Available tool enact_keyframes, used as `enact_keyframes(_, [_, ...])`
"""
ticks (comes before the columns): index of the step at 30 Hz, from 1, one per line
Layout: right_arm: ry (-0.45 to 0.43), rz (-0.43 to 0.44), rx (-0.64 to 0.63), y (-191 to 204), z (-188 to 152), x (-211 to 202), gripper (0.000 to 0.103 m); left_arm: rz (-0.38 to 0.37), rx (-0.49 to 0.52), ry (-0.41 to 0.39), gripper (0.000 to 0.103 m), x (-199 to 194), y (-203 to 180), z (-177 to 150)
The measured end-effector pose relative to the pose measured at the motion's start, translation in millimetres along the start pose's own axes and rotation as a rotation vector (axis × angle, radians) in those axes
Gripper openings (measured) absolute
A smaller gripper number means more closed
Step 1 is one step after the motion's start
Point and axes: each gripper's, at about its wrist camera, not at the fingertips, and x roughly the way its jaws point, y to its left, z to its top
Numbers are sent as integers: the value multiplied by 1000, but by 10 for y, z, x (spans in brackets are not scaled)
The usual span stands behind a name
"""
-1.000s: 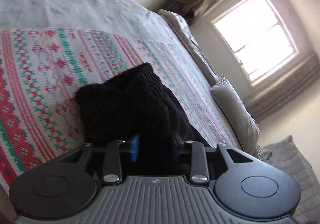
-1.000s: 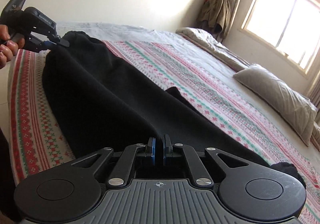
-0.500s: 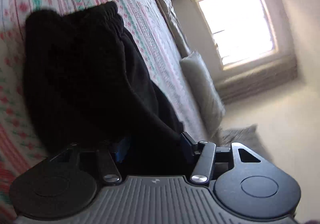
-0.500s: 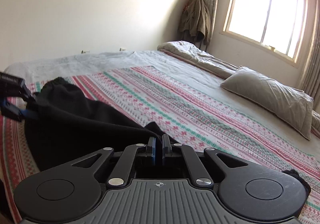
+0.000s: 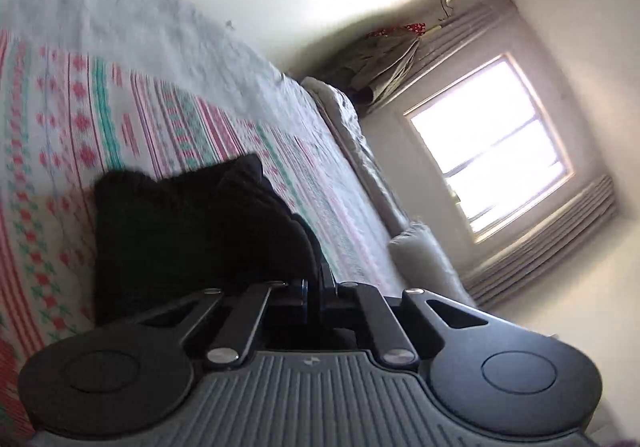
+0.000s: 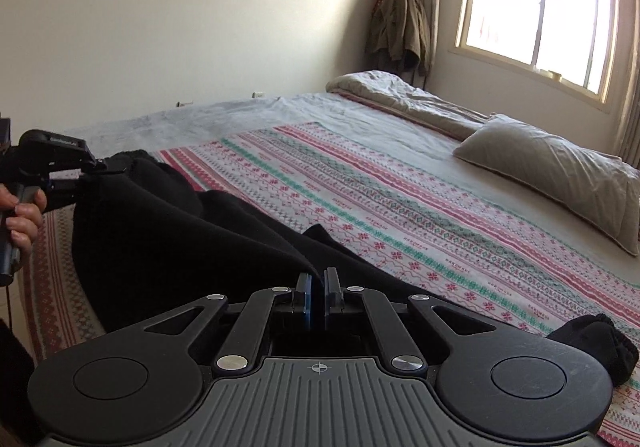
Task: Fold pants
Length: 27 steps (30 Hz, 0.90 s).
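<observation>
The right gripper [image 6: 316, 289] pinches a raised fold of the black fleece pants [image 6: 168, 231] between nearly closed jaws. The left gripper [image 5: 314, 285] clamps their other edge. Beyond both, the pants drape across the red-and-green patterned bedspread [image 6: 400, 207].

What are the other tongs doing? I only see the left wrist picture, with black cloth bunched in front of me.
Observer: The right tongs are shut on a fold of the black pants.
Operator: Where do the pants end?
Observer: A cuff lies on the patterned blanket, low on the right of the right wrist view.
Operator: Who holds my tongs?
Observer: A bare hand grips the handle of the left tongs, which pinch the pants' other end.
</observation>
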Motion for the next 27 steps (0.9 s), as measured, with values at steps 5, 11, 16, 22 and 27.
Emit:
enact_keyframes(5, [57,40,-87,239,-76,-84,4,49,168,-38,6,-309,-180,63])
enact_keyframes(11, [214,126,-183,570,-353,14,4,283,271,107,7,-279,36,-43])
enact_keyframes(16, [323,136,-209,684,-571,224,4,403,292,246,12,-63,186,-135])
enact_keyframes(22, [373,137,-140,638,-647,378,5,424,341,244,22,-179,50,-143])
enact_keyframes(27, [362,152,6,379,-576,217,34,428,504,191,77,-398,-215,-222])
